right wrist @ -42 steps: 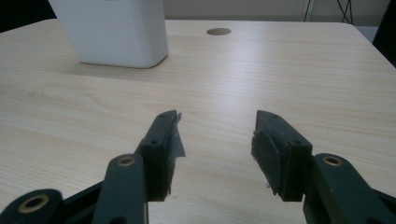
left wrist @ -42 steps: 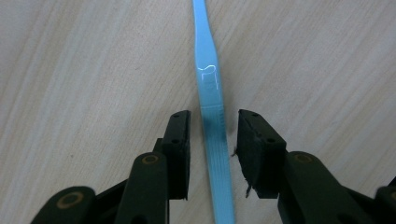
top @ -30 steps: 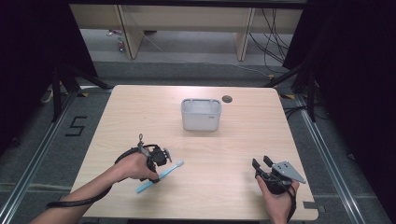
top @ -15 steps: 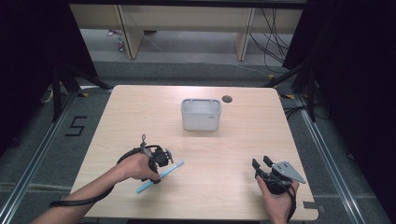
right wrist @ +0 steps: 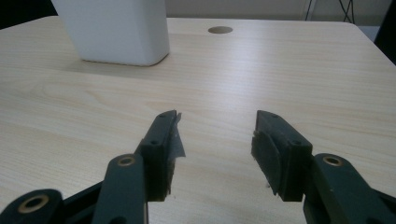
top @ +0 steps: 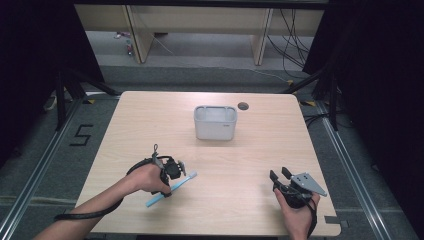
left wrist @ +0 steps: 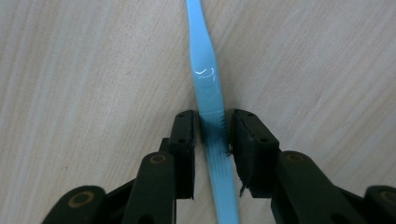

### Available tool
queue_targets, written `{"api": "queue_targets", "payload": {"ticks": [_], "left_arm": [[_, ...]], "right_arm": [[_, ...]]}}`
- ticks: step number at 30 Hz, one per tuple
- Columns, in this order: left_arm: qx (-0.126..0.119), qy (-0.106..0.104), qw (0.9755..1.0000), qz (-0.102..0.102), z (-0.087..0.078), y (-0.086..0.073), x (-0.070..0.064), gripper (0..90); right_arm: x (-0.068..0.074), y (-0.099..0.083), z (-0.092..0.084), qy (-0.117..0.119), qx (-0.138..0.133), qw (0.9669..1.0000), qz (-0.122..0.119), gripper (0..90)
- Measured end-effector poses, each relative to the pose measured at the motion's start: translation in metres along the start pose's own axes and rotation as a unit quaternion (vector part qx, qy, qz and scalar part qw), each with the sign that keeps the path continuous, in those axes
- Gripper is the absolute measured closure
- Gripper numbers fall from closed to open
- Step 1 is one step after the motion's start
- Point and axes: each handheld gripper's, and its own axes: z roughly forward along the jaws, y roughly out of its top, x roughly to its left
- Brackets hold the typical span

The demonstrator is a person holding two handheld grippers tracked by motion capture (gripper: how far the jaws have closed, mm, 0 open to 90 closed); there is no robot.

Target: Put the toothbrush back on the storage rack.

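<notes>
My left gripper [left wrist: 212, 128] has been closing and now pinches the toothbrush [left wrist: 205, 79], flat on the table [top: 250, 165], ready to lift. My right gripper [right wrist: 215, 135] idles, jaws spread.

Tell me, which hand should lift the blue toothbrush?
Left, probably. The left gripper straddles the toothbrush, its jaws just closing around the handle. The right gripper sits open, far across the table.

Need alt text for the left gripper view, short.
A light blue plastic toothbrush handle lies on the pale wooden table, running up the frame between the left gripper's two black jaws, which have just been closing and sit against its sides.
</notes>
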Motion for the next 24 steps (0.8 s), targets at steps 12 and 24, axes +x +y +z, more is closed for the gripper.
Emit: {"api": "queue_targets", "payload": {"ticks": [12,24], "left_arm": [[0.011,0.011,0.9998,0.012,0.0002,0.0032,-0.002,72.8],[0.014,0.013,0.9996,0.02,-0.0002,0.0035,-0.0038,78.0]], "right_arm": [[-0.0006,0.0003,0.0002,-0.004,-0.001,0.9999,-0.011,50.7],[-0.0007,0.0003,0.0,-0.004,0.0,0.9999,-0.013,50.7]]}}
